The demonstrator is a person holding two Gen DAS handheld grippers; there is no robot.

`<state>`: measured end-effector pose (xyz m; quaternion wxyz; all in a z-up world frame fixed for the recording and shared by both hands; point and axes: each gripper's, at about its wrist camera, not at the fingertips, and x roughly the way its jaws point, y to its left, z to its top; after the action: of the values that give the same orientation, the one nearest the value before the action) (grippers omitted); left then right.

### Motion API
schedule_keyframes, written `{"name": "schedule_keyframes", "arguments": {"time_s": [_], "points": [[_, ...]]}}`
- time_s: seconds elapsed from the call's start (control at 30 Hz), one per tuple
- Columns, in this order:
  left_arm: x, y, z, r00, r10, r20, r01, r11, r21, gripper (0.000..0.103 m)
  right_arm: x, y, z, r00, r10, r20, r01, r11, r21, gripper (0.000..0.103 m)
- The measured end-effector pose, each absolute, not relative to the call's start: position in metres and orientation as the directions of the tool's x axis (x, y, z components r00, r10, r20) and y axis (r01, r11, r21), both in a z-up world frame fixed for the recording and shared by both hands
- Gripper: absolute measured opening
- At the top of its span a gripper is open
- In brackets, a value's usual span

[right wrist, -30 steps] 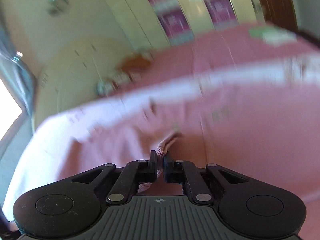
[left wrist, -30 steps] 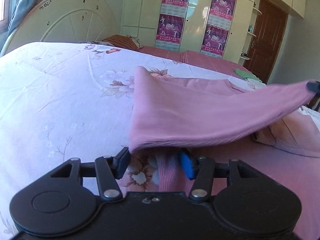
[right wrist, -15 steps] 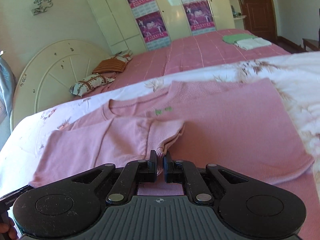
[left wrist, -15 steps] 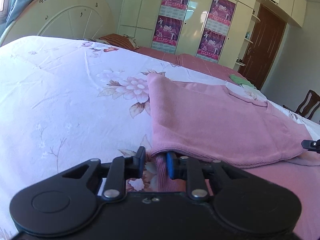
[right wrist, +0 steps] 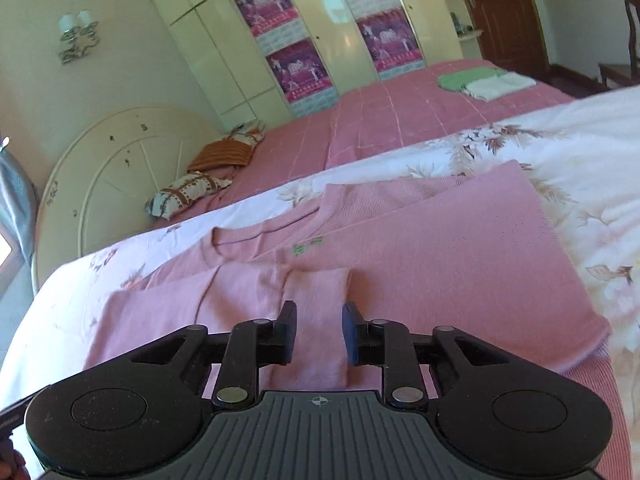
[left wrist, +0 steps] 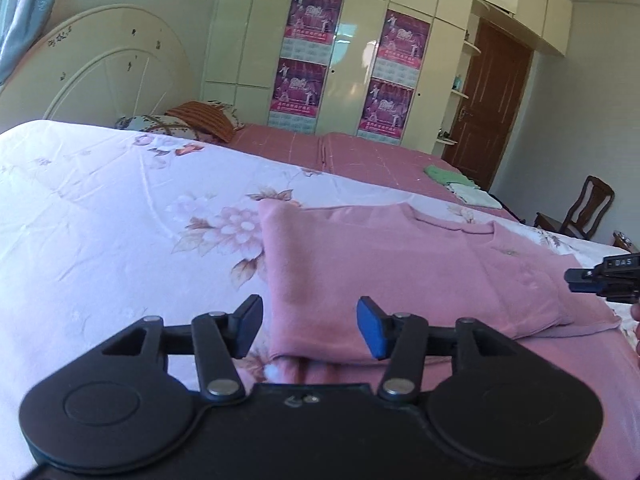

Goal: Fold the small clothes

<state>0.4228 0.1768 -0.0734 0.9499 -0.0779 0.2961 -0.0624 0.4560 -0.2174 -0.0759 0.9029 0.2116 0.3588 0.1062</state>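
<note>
While the pink knit sweater (right wrist: 420, 256) lies flat on the floral bed sheet (left wrist: 100, 216), both tools, left tool (left wrist: 310, 326) and right tool (right wrist: 319, 330), gape empty above its folded-in side, the unfolded half nearer the right.

Bright daylight, both views. Glare patches on glossy wardrobe doors (left wrist: 352, 92). Floral sheet (right wrist: 592, 152) near washed out at right. Strong fisheye bend, dark vignette at corners. Focus sharp, no motion blur; soft shadows under gripper bodies.

posters (left wrist: 310, 60) are hanging on wardrobe doors (left wrist: 352, 60); pillows (right wrist: 192, 190) are lying against the headboard (right wrist: 120, 168); a chair (left wrist: 580, 210) is standing beside the door (left wrist: 492, 104).
</note>
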Motion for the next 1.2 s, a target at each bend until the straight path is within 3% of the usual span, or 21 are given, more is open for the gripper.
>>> {"name": "schedule_keyframes", "arguments": {"time_s": [0.17, 0.27, 0.3, 0.43, 0.57, 0.6, 0.63, 0.7, 0.8, 0.9, 0.97, 1.07, 1.2], "points": [[0.468, 0.159, -0.096, 0.760, -0.235, -0.606, 0.099, 0.963, -0.249, 0.050, 0.500, -0.221, -0.102, 0.668, 0.363, -0.649, 0.025, 0.861, 0.507, 0.025], [0.472, 0.155, -0.114, 0.755, -0.229, -0.614, 0.107, 0.967, -0.229, 0.050, 0.504, -0.215, -0.106, 0.651, 0.429, -0.627, -0.041, 0.844, 0.535, 0.024], [0.471, 0.154, -0.115, 0.761, -0.218, -0.611, 0.109, 0.971, -0.210, 0.048, 0.503, -0.211, -0.104, 0.645, 0.458, -0.612, -0.091, 0.841, 0.534, 0.004], [0.468, 0.145, -0.117, 0.763, -0.183, -0.620, 0.130, 0.983, -0.130, 0.045, 0.484, -0.214, -0.087, 0.728, 0.358, -0.585, -0.097, 0.898, 0.429, 0.003], [0.475, 0.140, -0.103, 0.752, -0.170, -0.637, 0.145, 0.985, -0.091, 0.053, 0.493, -0.217, -0.106, 0.683, 0.306, -0.663, -0.052, 0.926, 0.373, 0.004], [0.477, 0.140, -0.097, 0.770, -0.164, -0.616, 0.144, 0.986, -0.082, 0.061, 0.492, -0.217, -0.100, 0.692, 0.292, -0.660, -0.044, 0.930, 0.365, 0.009], [0.483, 0.140, -0.092, 0.788, -0.156, -0.596, 0.146, 0.987, -0.064, 0.063, 0.490, -0.217, -0.094, 0.719, 0.261, -0.644, -0.034, 0.939, 0.342, 0.027], [0.504, 0.140, -0.086, 0.792, -0.156, -0.591, 0.158, 0.986, -0.049, 0.063, 0.487, -0.214, -0.085, 0.758, 0.256, -0.600, -0.061, 0.943, 0.326, 0.046], [0.546, 0.140, -0.090, 0.771, -0.191, -0.608, 0.176, 0.981, -0.084, 0.063, 0.496, -0.201, -0.083, 0.756, 0.284, -0.590, -0.108, 0.943, 0.316, 0.045], [0.577, 0.144, -0.111, 0.741, -0.132, -0.658, 0.146, 0.989, -0.035, 0.064, 0.511, -0.182, -0.092, 0.734, 0.292, -0.613, -0.141, 0.949, 0.283, 0.044], [0.578, 0.153, -0.119, 0.762, -0.093, -0.641, 0.134, 0.991, 0.016, 0.066, 0.523, -0.174, -0.106, 0.697, 0.274, -0.663, -0.144, 0.959, 0.245, 0.043], [0.564, 0.164, -0.108, 0.763, -0.068, -0.643, 0.083, 0.997, -0.007, 0.064, 0.527, -0.174, -0.108, 0.694, 0.256, -0.673, -0.144, 0.965, 0.219, 0.043], [0.529, 0.145, -0.090, 0.787, -0.159, -0.596, 0.129, 0.987, -0.093, 0.064, 0.511, -0.171, -0.085, 0.742, 0.316, -0.592, -0.206, 0.947, 0.248, 0.043]]}}
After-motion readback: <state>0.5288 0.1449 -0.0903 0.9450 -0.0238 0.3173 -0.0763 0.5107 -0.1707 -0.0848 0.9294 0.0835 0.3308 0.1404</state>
